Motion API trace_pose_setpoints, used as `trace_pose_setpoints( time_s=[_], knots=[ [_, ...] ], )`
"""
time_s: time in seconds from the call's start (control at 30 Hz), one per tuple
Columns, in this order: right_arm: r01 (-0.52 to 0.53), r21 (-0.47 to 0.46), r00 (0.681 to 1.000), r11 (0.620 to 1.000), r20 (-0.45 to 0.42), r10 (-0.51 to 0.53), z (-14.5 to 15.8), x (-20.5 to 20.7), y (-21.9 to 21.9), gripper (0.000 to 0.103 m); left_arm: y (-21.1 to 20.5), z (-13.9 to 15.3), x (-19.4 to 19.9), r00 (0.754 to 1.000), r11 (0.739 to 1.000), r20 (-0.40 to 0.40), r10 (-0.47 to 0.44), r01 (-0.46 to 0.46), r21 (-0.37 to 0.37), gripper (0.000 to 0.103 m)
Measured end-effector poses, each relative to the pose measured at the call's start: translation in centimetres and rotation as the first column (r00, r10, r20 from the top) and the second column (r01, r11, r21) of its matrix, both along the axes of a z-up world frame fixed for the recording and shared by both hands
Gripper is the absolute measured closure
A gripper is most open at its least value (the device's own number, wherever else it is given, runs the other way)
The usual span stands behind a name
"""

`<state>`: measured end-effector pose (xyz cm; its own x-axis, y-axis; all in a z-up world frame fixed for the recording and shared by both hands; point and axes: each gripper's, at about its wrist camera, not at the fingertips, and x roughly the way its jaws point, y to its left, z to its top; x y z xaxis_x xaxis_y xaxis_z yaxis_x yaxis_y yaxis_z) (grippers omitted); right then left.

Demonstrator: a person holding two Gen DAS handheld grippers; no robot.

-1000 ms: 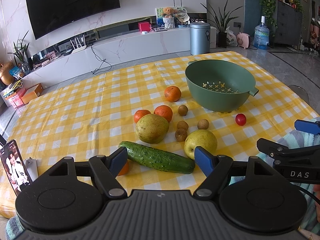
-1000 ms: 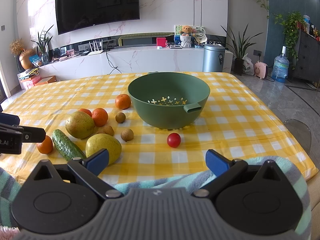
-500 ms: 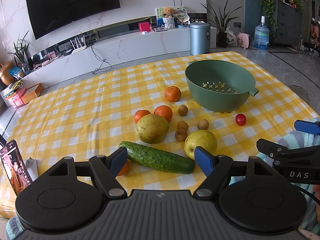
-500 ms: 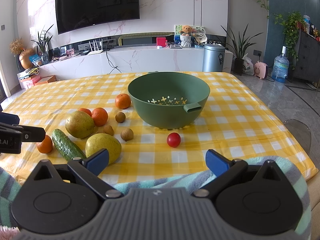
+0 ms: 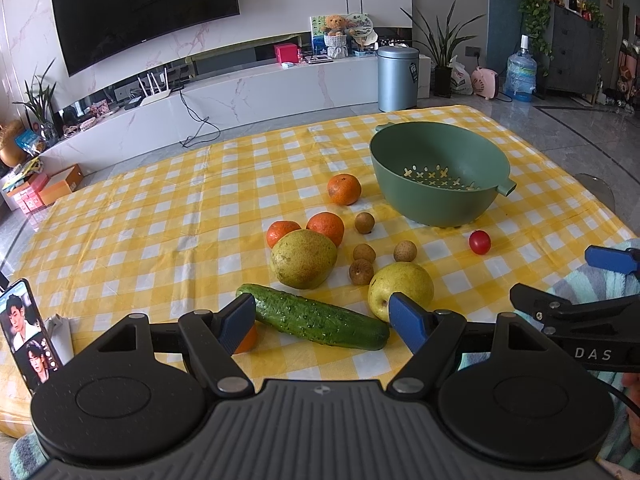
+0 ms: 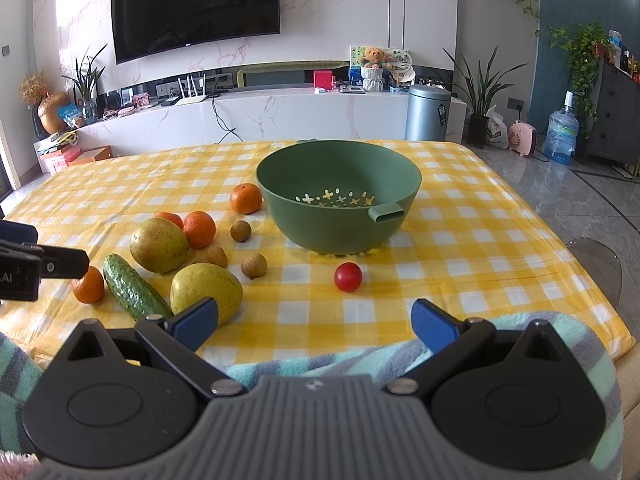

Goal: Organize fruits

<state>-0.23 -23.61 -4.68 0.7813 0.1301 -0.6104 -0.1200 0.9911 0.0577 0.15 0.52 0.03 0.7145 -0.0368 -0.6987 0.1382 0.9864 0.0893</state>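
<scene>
A: Status on the grippers?

B: Left gripper (image 5: pixel 322 318) is spread wide, nothing between the blue pads. It sits low at the near table edge, with the bumpy dark-green cucumber (image 5: pixel 318 317) lying crosswise just ahead of it. Right gripper (image 6: pixel 314 320) is also spread wide and empty, over a striped teal blanket (image 6: pixel 360 354) at the near edge.

A: Fruit positions?

B: All on the yellow-and-white checked tablecloth (image 5: pixel 160 220). The round green plastic colander bowl (image 6: pixel 338 204) is far-centre and empty. Small red tomato (image 6: pixel 348 277) is just in front of the bowl, alone. Two yellow-green pears: one (image 6: pixel 206 294) near the right gripper's left pad, the other (image 6: pixel 159 245) further left. Two oranges (image 6: pixel 199 229) touch that second pear at the back, a third orange (image 6: pixel 245 198) is just beside the bowl's left wall, and a fourth (image 6: pixel 89 285) sits left of the cucumber. Four small brown longans (image 5: pixel 364 223) are scattered between pears and bowl.

A: Anything else?

B: Upright phone (image 5: pixel 28 338) with a lit screen, at the far left in the left view.
</scene>
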Motion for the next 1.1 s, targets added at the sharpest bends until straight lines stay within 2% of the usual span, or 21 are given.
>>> trace_pose_setpoints(
  time_s=[0.1,0.3,0.43,0.63,0.87,1.1],
  knots=[
    [0.006,-0.003,1.0,1.0,-0.02,-0.006,-0.3,0.5,-0.1,0.004,0.3,0.2,0.4,1.0,1.0,-0.008,0.001,-0.001,-0.012,0.019],
    [-0.017,0.063,0.998,0.998,-0.054,0.02,-0.6,1.6,0.4,0.005,1.5,0.3,1.7,1.0,1.0,-0.025,-0.001,0.001,-0.031,0.027],
    [-0.059,0.102,0.995,0.993,-0.078,0.067,-0.7,2.7,1.3,0.017,2.7,0.0,3.1,0.998,0.997,-0.059,0.016,-0.02,-0.075,0.029],
    [-0.085,0.17,0.986,0.982,-0.13,0.107,-1.3,4.9,2.5,0.023,3.4,-1.0,5.0,0.996,0.994,-0.083,-0.018,0.009,-0.11,0.029],
    [-0.08,0.221,0.969,0.972,-0.211,0.128,-3.0,8.0,4.6,0.025,3.5,-2.7,7.5,0.992,0.994,-0.113,-0.058,0.046,-0.103,0.029],
    [-0.068,0.258,0.954,0.964,-0.265,0.138,-4.6,9.5,5.2,0.025,4.1,-4.8,9.8,0.991,0.994,-0.119,-0.064,0.053,-0.099,0.022]
  ],
)
